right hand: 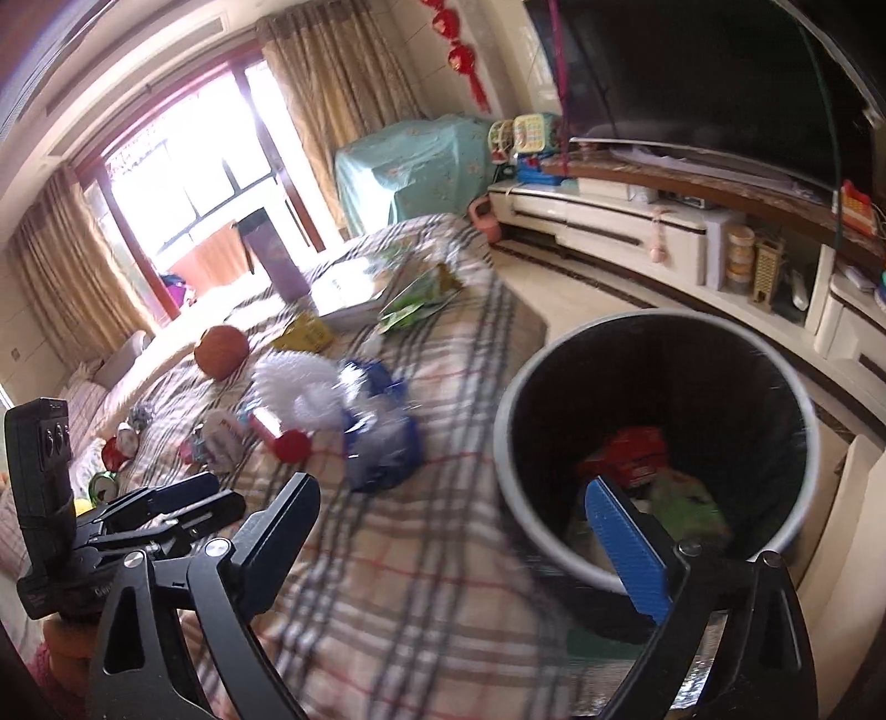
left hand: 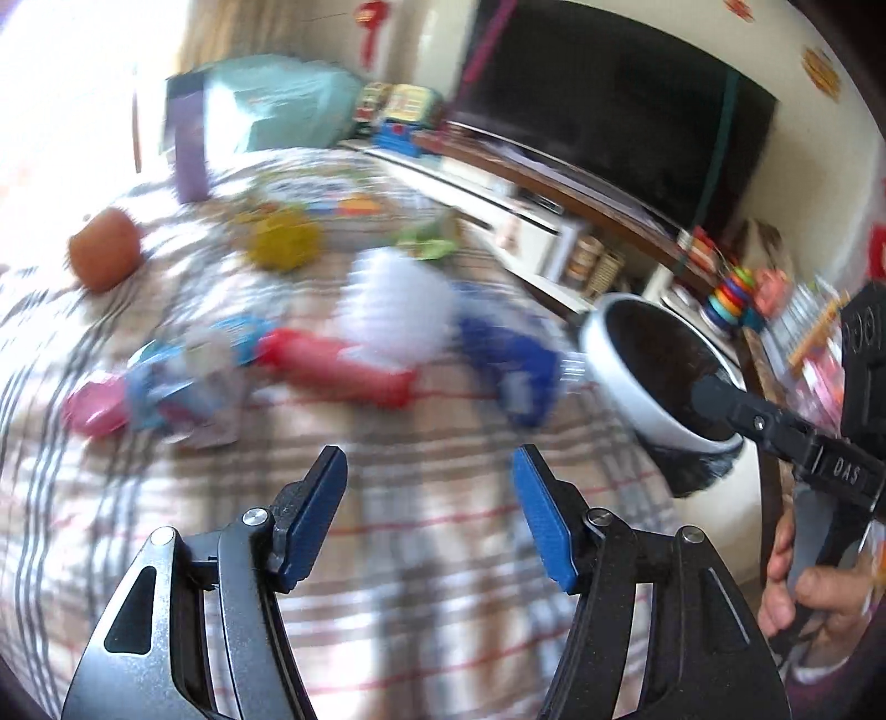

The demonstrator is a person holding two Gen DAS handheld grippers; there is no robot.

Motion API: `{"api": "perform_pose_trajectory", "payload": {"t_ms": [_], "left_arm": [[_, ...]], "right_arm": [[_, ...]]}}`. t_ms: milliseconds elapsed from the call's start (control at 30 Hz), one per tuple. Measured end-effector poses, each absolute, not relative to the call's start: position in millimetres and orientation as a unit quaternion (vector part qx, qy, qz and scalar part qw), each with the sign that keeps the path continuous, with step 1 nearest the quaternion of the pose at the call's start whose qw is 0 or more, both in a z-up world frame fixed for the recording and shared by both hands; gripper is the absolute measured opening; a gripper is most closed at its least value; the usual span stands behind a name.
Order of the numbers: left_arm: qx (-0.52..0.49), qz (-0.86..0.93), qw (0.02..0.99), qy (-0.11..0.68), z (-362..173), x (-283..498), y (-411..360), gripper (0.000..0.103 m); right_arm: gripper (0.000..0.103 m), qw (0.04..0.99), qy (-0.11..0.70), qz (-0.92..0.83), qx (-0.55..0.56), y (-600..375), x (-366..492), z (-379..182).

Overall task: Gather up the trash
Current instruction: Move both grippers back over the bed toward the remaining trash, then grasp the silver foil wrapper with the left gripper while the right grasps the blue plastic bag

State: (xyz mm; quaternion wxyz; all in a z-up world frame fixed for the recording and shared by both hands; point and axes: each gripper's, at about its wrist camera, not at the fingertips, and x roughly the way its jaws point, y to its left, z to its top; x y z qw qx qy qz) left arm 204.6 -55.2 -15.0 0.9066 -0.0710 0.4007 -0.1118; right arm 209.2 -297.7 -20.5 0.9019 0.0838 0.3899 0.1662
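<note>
A dark television [right hand: 692, 72] filled the one o'clock corner above a long white cabinet [right hand: 626, 227]. At eleven o'clock a bright window [right hand: 183, 171] stood between tan curtains [right hand: 338, 83]. A teal-covered box [right hand: 410, 166] sat at twelve o'clock, red lanterns [right hand: 459, 50] hanging above it.

Daylight floods in from the window [right hand: 183, 183], which is blown out to near white in the right wrist view; the same glare washes out the upper left of the left wrist view. The left wrist view is heavily smeared by motion: the clutter on the plaid bedspread [left hand: 415, 554] is streaked and soft. The right wrist view is sharper far off, blurred near the bin [right hand: 653, 443], whose black liner stays dim. Both views bow at the edges with dark corners.
</note>
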Motion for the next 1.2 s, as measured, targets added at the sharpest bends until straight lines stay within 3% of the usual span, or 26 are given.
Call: {"api": "perform_pose_trajectory", "payload": {"t_ms": [133, 300, 400, 567, 700, 900, 1200], "left_arm": [[-0.103, -0.075, 0.899, 0.419, -32.6, 210.9, -15.9, 0.064], [-0.109, -0.051, 0.893, 0.433, -40.6, 206.5, 14.4, 0.064], [-0.099, -0.042, 0.901, 0.420, -43.0, 191.9, 24.4, 0.072], [-0.108, -0.023, 0.901, 0.420, -48.8, 168.7, 39.6, 0.074], [-0.105, -0.006, 0.904, 0.414, -51.5, 161.4, 43.6, 0.076], [-0.105, 0.015, 0.904, 0.414, -45.9, 174.4, 40.3, 0.083], [-0.105, 0.028, 0.906, 0.409, -41.0, 217.1, 28.1, 0.085]], "right_arm": [[0.098, 0.895, 0.414, 0.163, 0.039, -263.8, 224.8, -25.8], [0.098, 0.899, 0.398, 0.154, 0.096, -259.5, 216.9, -26.8], [0.098, 0.908, 0.385, 0.153, 0.070, -248.3, 200.5, -31.4], [0.098, 0.899, 0.409, 0.153, 0.039, -232.2, 176.7, -37.8], [0.103, 0.917, 0.381, 0.121, 0.013, -231.1, 171.5, -30.8], [0.103, 0.918, 0.373, 0.135, -0.001, -231.9, 193.5, -27.3], [0.100, 0.919, 0.370, 0.138, -0.019, -232.2, 226.1, -27.4]]}}
